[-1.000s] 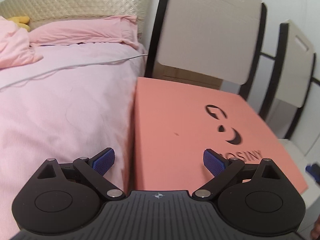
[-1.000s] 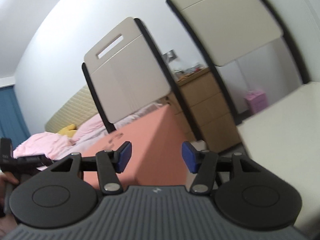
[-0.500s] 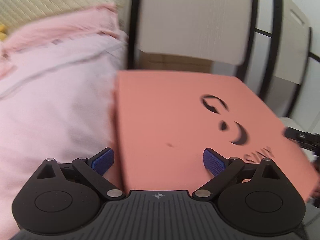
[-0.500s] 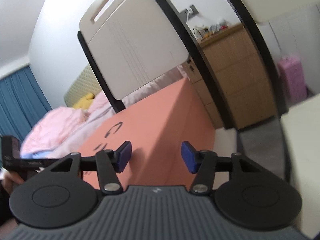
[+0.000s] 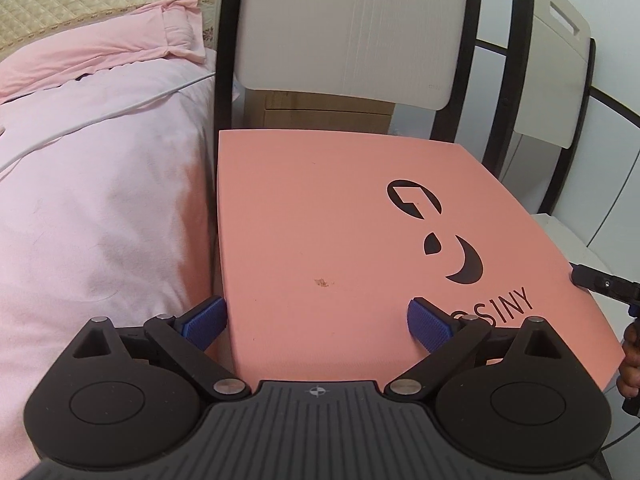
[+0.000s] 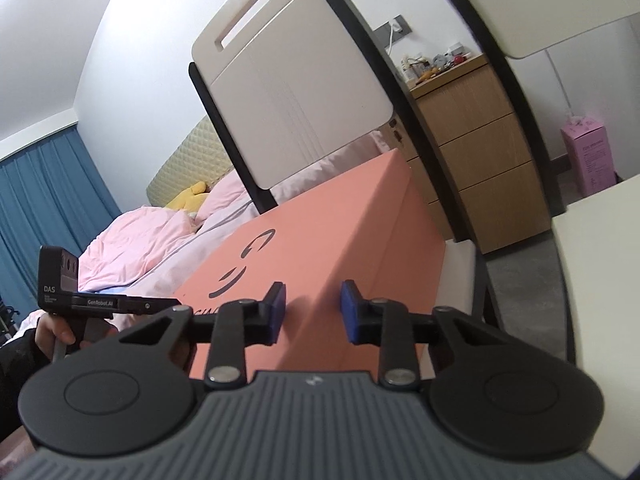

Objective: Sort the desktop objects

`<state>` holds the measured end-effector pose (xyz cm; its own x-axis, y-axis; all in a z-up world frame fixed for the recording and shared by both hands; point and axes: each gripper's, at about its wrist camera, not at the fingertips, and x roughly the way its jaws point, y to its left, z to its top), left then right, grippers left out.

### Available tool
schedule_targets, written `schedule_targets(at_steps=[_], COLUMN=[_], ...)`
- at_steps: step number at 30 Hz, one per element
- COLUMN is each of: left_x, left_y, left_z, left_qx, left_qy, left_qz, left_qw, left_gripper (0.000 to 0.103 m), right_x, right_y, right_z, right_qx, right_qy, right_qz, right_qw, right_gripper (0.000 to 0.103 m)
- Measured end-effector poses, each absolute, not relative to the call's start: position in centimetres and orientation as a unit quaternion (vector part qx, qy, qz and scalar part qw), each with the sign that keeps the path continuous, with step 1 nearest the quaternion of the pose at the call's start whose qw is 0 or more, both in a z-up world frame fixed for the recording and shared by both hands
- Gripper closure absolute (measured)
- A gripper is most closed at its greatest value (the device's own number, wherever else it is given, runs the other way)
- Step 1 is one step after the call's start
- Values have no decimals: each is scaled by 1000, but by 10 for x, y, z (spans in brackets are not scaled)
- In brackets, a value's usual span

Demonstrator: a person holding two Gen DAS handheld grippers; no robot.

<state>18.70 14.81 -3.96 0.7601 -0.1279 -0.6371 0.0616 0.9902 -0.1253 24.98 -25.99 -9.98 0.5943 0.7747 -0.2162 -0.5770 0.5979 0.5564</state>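
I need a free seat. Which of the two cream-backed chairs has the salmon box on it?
The chair next to the bed: the salmon box lies directly before its backrest. The other chair stands further right, beside the box.

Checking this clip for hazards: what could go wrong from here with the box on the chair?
The right gripper has just been closing with only the box corner between its fingers; contact is unclear, and such a hold could slip.
The left gripper is open, one finger beside the box edge nearest the bed, so closing could shove the box rather than grip it.
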Motion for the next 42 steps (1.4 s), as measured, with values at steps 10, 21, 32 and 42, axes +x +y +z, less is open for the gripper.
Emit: schedule_targets(at_steps=[10,21,32,42], left_x=[212,257,256,209], left_y=[149,165,163,142], left_z=[-35,-43,-47,-17], left_qx=[-48,-62,-54,-52], left_qy=[353,379,374,295], left_qz=[-39,-57,-60,26], left_qw=[934,921,924,954], left_gripper=[6,5,5,5], right_x=[275,326,345,312], right_y=[-252,-243,-225,-221], right_z=[-102,-106,-98,-70], right_qx=[219,226,186,152], right_qy=[207,216,254,235], right_qz=[375,374,346,335], right_qw=[877,873,884,899], right_gripper=[72,70,70,71])
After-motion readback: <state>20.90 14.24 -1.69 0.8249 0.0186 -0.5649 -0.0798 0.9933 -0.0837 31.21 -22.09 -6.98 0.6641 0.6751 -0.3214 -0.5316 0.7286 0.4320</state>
